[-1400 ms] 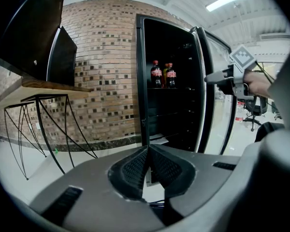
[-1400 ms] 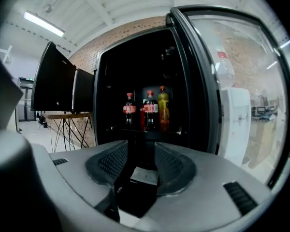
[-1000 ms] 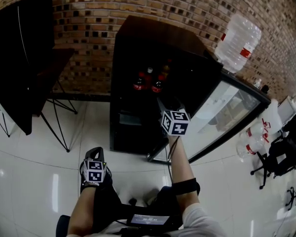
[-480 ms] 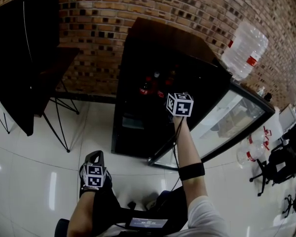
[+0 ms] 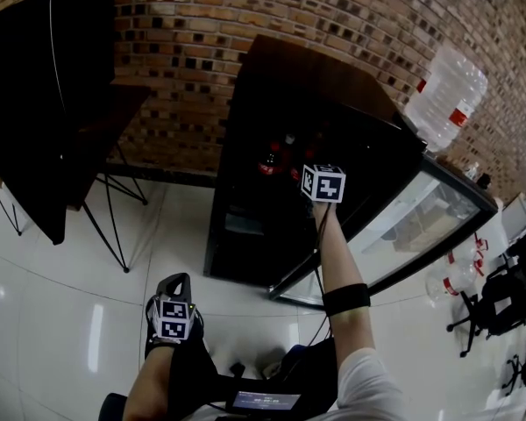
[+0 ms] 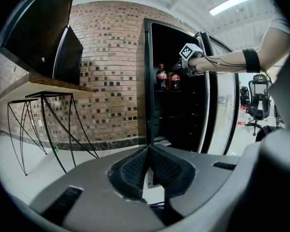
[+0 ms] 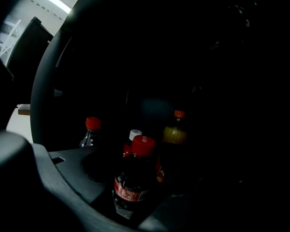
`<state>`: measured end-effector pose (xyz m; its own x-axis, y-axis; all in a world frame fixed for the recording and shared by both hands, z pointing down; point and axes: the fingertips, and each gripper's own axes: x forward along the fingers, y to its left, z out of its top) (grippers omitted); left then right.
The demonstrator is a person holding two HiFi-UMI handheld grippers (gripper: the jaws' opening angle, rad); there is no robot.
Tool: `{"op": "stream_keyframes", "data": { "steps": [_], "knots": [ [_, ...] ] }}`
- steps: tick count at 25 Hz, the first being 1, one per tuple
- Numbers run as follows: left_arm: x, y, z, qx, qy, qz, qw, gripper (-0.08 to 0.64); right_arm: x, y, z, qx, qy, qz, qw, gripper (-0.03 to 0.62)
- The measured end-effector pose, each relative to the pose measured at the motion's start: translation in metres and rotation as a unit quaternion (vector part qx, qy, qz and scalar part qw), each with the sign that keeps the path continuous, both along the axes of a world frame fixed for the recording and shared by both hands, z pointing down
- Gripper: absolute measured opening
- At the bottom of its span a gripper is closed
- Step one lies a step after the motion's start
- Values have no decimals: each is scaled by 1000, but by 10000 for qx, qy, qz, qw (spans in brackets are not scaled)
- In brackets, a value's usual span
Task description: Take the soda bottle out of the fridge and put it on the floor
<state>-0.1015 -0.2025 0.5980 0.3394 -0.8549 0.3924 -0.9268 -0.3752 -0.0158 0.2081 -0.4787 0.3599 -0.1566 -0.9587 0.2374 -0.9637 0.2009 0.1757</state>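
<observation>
The black fridge [image 5: 245, 226] stands open with several bottles [image 5: 270, 160] on an upper shelf. My right gripper [image 5: 309, 172] reaches into that shelf, its marker cube just outside. In the right gripper view a dark cola bottle [image 7: 133, 178] with a red cap and red label stands upright between the jaws of the right gripper [image 7: 137, 190], which are spread on either side of it. Behind it stand a red-capped bottle [image 7: 90, 132], a white-capped one [image 7: 134, 135] and an orange one [image 7: 174, 129]. My left gripper [image 5: 174, 281] hangs low over the floor, shut and empty.
The fridge's glass door [image 5: 412, 226] swings out to the right. A large water jug [image 5: 447, 99] sits beyond it, with office chairs [image 5: 500, 296] at far right. A dark table on thin metal legs [image 5: 79, 121] stands left of the fridge, against the brick wall.
My right arm has stretched forward and up, carrying the right gripper from in front of the fridge into the bottle shelf. The left gripper has stayed low.
</observation>
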Motion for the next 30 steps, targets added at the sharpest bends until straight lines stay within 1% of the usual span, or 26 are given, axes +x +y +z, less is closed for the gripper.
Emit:
{"op": "stream_keyframes", "data": {
  "steps": [3, 8, 13, 15, 17, 19, 26, 30],
  "knots": [
    [0, -1, 0, 4, 3, 8, 10000, 2, 1, -3, 0, 2, 26, 25, 10000, 230],
    [1, -2, 0, 3, 9, 11, 10000, 2, -4, -7, 1, 2, 36, -58, 10000, 204],
    [1, 0, -1, -10, -8, 19, 10000, 2, -5, -1, -5, -40, -203, -121, 9997, 177],
    [1, 0, -1, -8, -10, 26, 10000, 2, -9, 3, -5, -19, -115, -176, 9998, 173],
    [1, -1, 0, -8, -1, 32, 10000, 1, -14, 10, -8, 72, 55, -215, 9997, 172],
    [0, 0, 0, -15, 5, 33, 10000, 0, -17, 19, -10, 134, 109, -248, 9995, 172],
    [-1, -1, 0, -14, -19, 26, 10000, 2, -22, 59, -20, 303, 22, -445, 9985, 172],
    [0, -1, -1, -17, -36, 18, 10000, 2, -26, 88, -22, 327, -127, -623, 9974, 172]
  ]
}}
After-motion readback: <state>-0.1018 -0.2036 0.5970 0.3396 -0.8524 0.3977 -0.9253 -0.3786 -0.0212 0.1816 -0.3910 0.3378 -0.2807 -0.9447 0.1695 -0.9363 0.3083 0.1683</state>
